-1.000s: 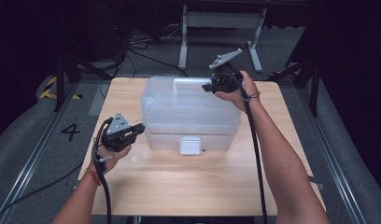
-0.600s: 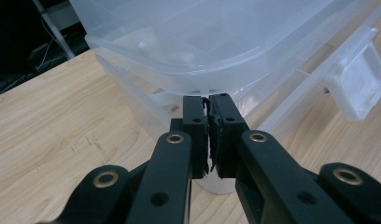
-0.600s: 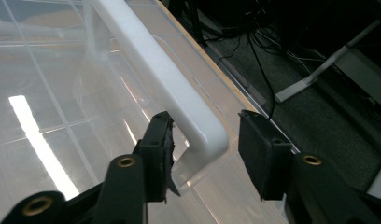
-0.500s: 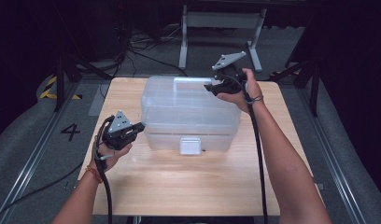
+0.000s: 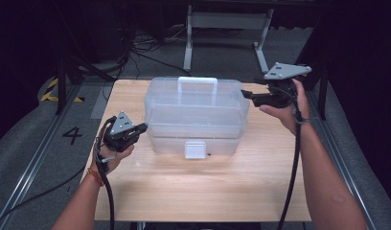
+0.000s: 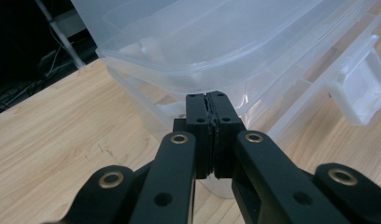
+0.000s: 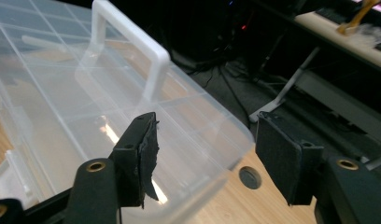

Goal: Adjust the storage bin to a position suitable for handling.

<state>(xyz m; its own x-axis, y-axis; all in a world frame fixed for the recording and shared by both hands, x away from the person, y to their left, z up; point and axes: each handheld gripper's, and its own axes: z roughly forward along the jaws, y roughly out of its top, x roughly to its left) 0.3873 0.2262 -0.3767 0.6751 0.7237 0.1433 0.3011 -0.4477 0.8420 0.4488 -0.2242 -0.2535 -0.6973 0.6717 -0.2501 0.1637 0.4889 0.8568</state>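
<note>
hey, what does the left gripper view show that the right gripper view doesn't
Left gripper view: the left gripper, its jaws shut with nothing between them, pressed at the side of the clear plastic box, plus the box's white front latch. Right gripper view: the right gripper, whose jaws have just been opening and stand apart over the lid's corner, and the white carry handle. Both share the box and the wooden table.

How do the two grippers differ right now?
The left gripper has its jaws shut, empty, by the clear box's lower left side; the right gripper's jaws have just been opening and stand apart at the box's corner, gripping nothing. The left sits low, the right higher. Both are black, hand-held, with cables.
</note>
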